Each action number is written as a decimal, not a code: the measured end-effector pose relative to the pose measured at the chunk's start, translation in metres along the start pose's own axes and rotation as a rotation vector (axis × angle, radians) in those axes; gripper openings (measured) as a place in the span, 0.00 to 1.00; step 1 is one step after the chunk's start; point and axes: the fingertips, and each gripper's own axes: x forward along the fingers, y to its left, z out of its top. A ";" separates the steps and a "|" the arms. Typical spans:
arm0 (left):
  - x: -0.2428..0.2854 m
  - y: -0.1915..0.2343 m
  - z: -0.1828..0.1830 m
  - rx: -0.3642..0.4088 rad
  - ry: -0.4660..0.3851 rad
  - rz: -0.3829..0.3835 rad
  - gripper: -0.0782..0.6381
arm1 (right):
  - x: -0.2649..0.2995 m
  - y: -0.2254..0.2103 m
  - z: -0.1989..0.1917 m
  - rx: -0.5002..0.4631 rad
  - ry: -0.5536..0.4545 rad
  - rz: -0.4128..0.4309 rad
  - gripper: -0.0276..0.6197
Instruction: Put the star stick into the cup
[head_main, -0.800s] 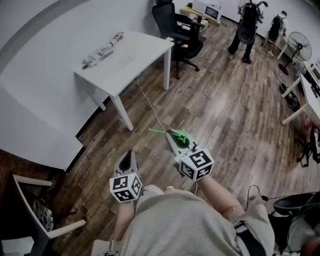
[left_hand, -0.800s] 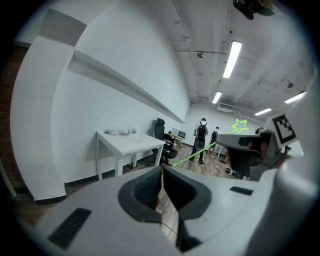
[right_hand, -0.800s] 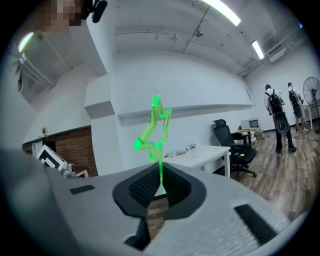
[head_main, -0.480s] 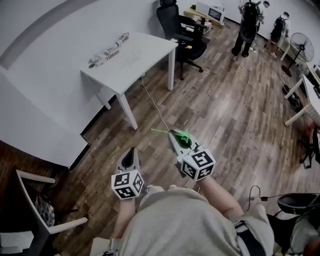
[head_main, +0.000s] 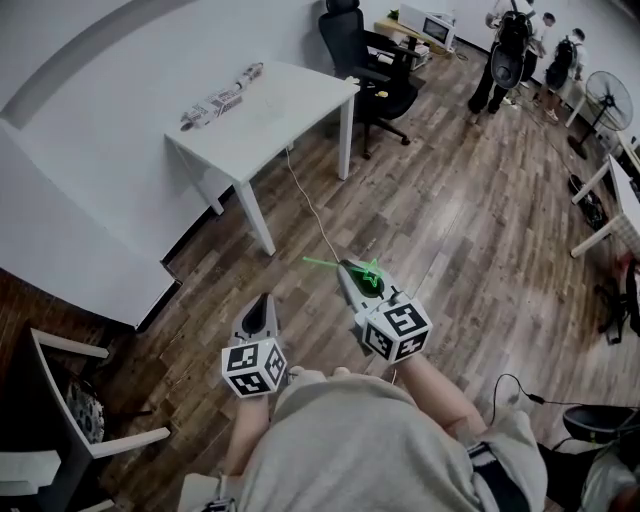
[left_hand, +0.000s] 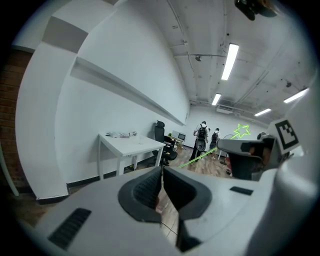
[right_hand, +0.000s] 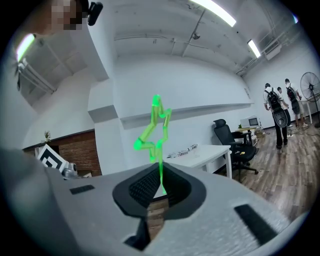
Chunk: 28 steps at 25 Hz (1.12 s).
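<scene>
Over wooden floor (head_main: 480, 230), the right gripper (right_hand: 159, 186) clamps the green star stick (right_hand: 154, 131); left gripper (left_hand: 161, 174) sits closed, empty.

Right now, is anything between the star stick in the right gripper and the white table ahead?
Nothing visible. The right gripper holds the star stick over bare floor; only a thin cable lies before the white table. I cannot make out a cup.

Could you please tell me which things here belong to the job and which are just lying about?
Job: star stick, clamped in the right gripper.
Lying about: white table, office chair, floor cable, fan.
</scene>
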 end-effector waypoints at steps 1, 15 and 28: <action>0.000 -0.002 -0.001 -0.002 -0.001 0.002 0.13 | -0.001 -0.001 0.000 0.004 -0.001 0.003 0.06; 0.006 -0.031 -0.013 0.003 -0.005 0.008 0.13 | -0.019 -0.022 -0.002 0.027 0.001 0.029 0.06; 0.044 -0.016 -0.007 0.004 0.006 0.005 0.13 | 0.018 -0.048 -0.011 0.048 0.024 0.010 0.06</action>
